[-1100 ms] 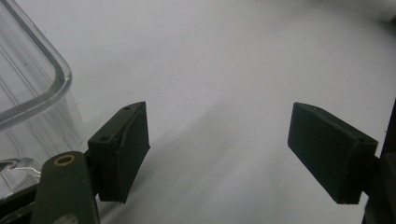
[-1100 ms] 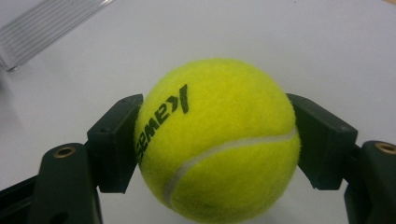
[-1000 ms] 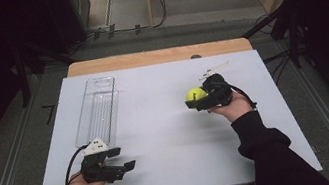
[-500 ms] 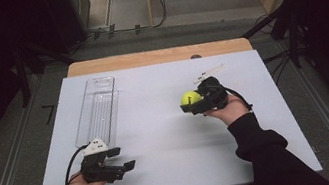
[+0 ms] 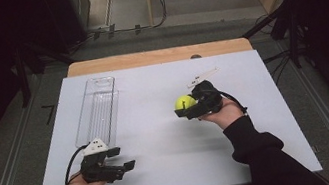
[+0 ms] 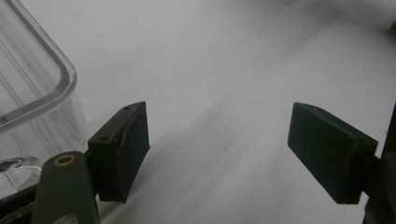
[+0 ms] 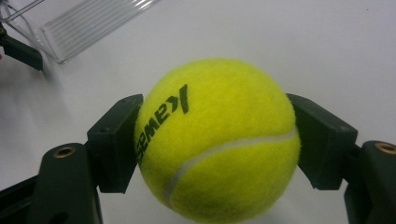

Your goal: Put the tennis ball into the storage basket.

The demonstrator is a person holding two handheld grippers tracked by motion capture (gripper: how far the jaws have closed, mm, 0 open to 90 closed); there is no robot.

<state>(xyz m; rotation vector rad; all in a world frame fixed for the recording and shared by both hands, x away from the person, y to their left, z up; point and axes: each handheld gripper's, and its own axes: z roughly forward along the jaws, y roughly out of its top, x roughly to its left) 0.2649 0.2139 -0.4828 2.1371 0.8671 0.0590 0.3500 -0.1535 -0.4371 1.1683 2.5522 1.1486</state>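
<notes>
White table (image 5: pixel 157 124) taking up most of the scene; right gripper (image 5: pixel 189 106) is clamping a tennis ball (image 5: pixel 185 102) just above it on the right side. Left gripper (image 5: pixel 123 165) is sitting wide open, nothing in it, beside the clear tray (image 5: pixel 97 109).

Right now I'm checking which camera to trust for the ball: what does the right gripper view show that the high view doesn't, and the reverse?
The right gripper view gives the black lettering and white seam on the tennis ball, with both black pads pressed against its sides. The high view gives both hands on the white table, the left gripper open and idle near the table's front edge, and the right gripper out to the right. Both show the ball gripped and the clear tray.
</notes>
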